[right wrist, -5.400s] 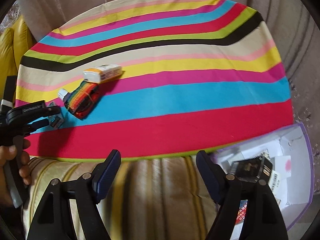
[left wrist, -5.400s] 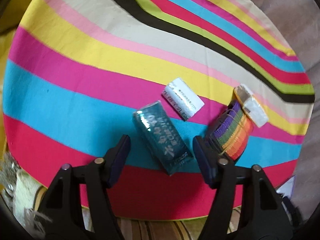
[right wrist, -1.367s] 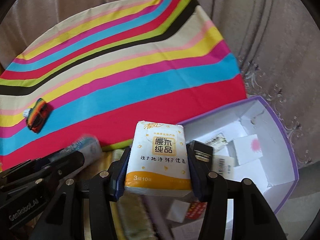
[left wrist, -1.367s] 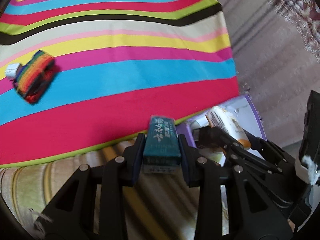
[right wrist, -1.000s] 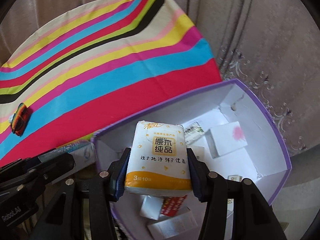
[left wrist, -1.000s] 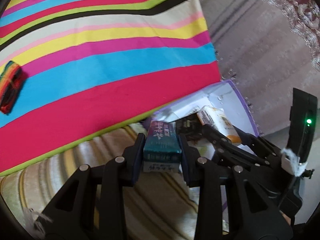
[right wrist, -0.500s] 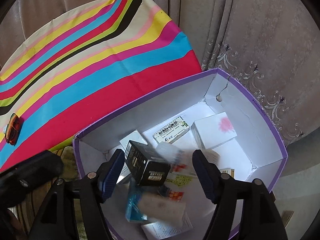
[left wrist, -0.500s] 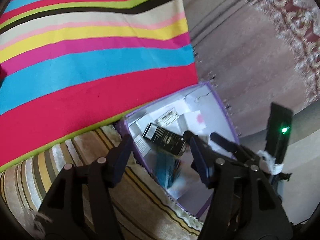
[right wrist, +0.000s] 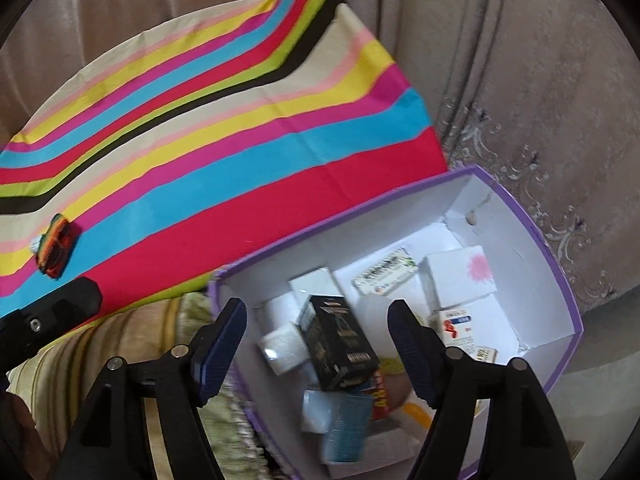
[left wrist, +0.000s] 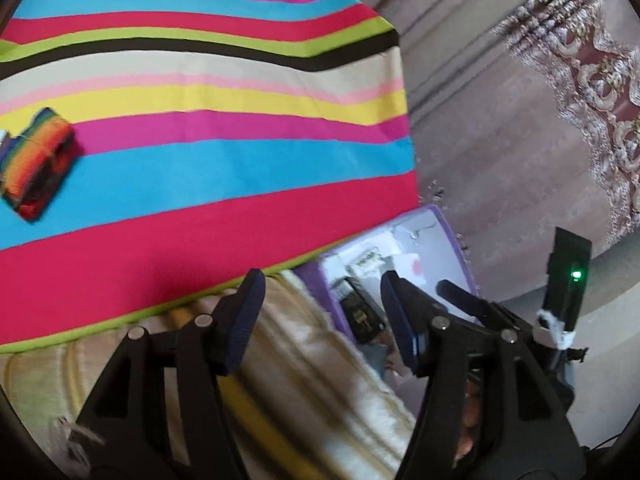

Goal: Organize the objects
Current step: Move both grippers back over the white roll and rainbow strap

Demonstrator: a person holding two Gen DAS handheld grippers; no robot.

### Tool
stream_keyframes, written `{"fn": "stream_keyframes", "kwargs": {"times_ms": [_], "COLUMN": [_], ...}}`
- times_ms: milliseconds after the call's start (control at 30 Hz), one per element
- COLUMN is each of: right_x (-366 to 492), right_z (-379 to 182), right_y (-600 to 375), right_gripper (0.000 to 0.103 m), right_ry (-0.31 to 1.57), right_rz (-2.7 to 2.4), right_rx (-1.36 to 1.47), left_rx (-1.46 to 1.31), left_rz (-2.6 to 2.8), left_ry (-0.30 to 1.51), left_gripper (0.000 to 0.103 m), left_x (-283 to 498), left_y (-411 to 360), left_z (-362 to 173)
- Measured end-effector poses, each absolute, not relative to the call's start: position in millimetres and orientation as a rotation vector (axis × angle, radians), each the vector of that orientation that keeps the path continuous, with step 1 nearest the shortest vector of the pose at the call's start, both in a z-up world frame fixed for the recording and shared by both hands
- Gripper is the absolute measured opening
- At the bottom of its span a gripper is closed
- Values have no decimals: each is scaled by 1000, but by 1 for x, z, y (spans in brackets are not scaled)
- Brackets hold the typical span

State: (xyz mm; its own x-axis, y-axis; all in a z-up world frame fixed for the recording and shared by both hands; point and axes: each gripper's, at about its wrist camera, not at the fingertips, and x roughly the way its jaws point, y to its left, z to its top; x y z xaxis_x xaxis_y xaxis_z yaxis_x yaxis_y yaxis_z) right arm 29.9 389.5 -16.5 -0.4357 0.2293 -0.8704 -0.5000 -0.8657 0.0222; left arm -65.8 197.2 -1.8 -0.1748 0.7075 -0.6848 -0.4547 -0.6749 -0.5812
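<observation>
My left gripper point(left wrist: 320, 292) is open and holds nothing; it hangs over the beige striped cushion point(left wrist: 304, 384), just left of the purple box point(left wrist: 454, 236). Above the white inside of that purple box point(right wrist: 532, 224), my right gripper point(right wrist: 318, 312) is empty and its jaws are opening. In the box lie a teal tissue pack point(right wrist: 346, 428), a black carton point(right wrist: 340, 344), an orange-edged pack point(right wrist: 414, 408) that is partly hidden, and several white cartons. A rainbow-striped bundle point(left wrist: 36, 172) lies on the striped cloth point(left wrist: 200, 160) at far left, also seen as a small rainbow bundle point(right wrist: 56, 250).
The striped cloth point(right wrist: 200, 128) covers a round table behind the box. Grey curtains point(right wrist: 520, 80) hang to the right and behind. A patterned rug point(left wrist: 592, 60) lies on the floor. A black part of the left gripper point(right wrist: 52, 312) shows at the left edge.
Both grippers opened and dropped their tissue packs into the purple box. The left gripper has since swung left, away from the box and toward the cloth. The right one still hangs over the box.
</observation>
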Motion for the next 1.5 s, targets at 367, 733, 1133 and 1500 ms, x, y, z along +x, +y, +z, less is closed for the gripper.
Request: {"fn": "stream_keyframes", "kwargs": {"times_ms": [367, 733, 1133, 1500], "right_x": [-2, -33, -53, -52], "right_z": [-11, -18, -32, -39], "right_y": [344, 313, 284, 290], "right_gripper": [76, 76, 76, 77], "right_ry": [305, 255, 146, 210], "right_rz": [2393, 2438, 2485, 2487], "right_rx": [-1394, -1440, -1480, -1502], "left_rx": [-1300, -1307, -1390, -1430], "left_rz": [2060, 2239, 2397, 2524], "left_ry": [-391, -385, -397, -144], "left_gripper": [64, 64, 64, 64], "left_x": [-85, -105, -141, -195], "left_y": [128, 67, 24, 29], "left_z": [-5, -12, -28, -37]}}
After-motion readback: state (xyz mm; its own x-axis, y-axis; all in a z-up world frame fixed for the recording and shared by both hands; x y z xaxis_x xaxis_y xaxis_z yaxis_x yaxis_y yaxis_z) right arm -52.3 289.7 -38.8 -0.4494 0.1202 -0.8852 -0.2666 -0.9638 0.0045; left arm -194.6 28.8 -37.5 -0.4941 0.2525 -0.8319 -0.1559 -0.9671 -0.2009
